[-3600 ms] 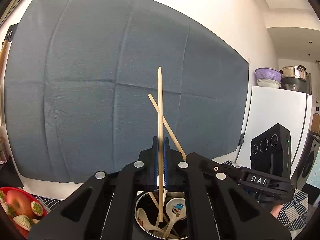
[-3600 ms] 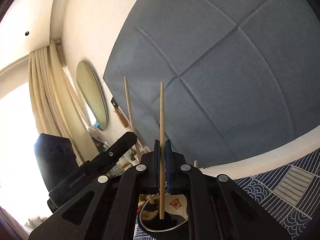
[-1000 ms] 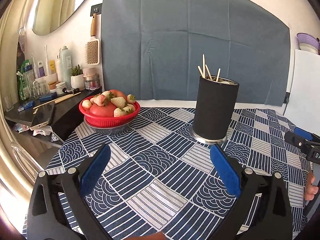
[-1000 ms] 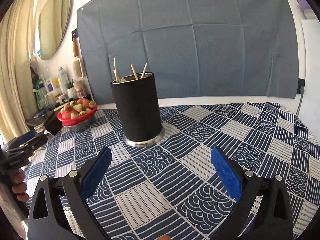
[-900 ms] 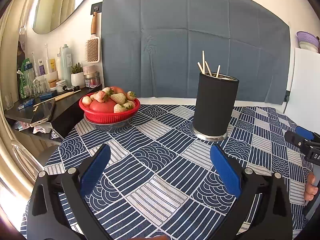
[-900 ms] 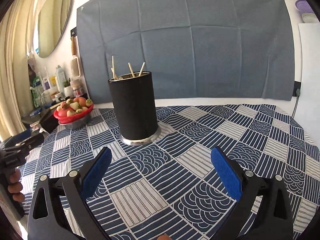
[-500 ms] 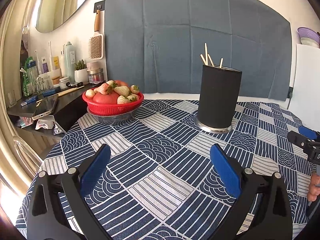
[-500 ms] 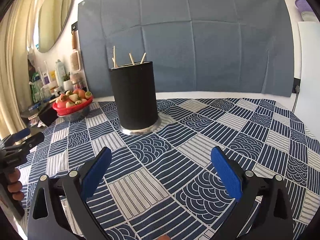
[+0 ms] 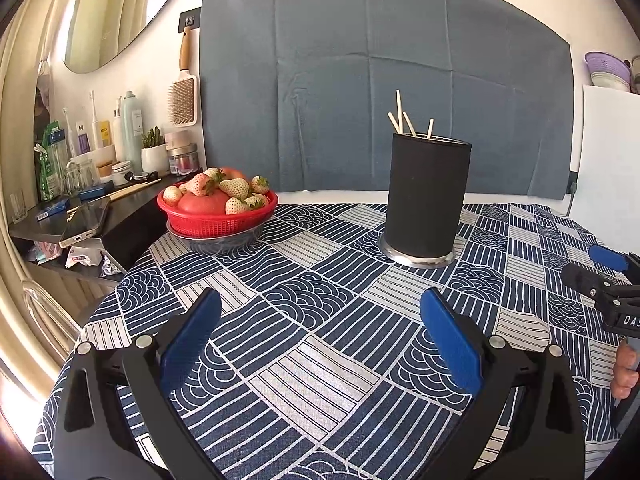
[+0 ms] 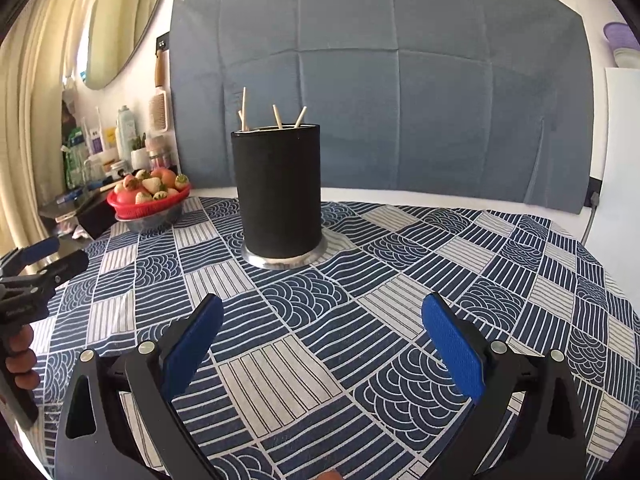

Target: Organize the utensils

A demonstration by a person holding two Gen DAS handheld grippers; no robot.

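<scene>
A black holder point(image 9: 426, 196), a red basket point(image 9: 216, 220) and a navy-and-white patterned tablecloth point(image 9: 320, 320) were seen.

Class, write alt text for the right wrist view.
A black utensil holder with chopsticks poking out stands upright on a blue patterned tablecloth, beyond the open right hand-held gripper. A red fruit basket sits far left.

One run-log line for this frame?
left gripper: open, empty | right gripper: open, empty | chopsticks: in black holder | table: no loose utensils visible
</scene>
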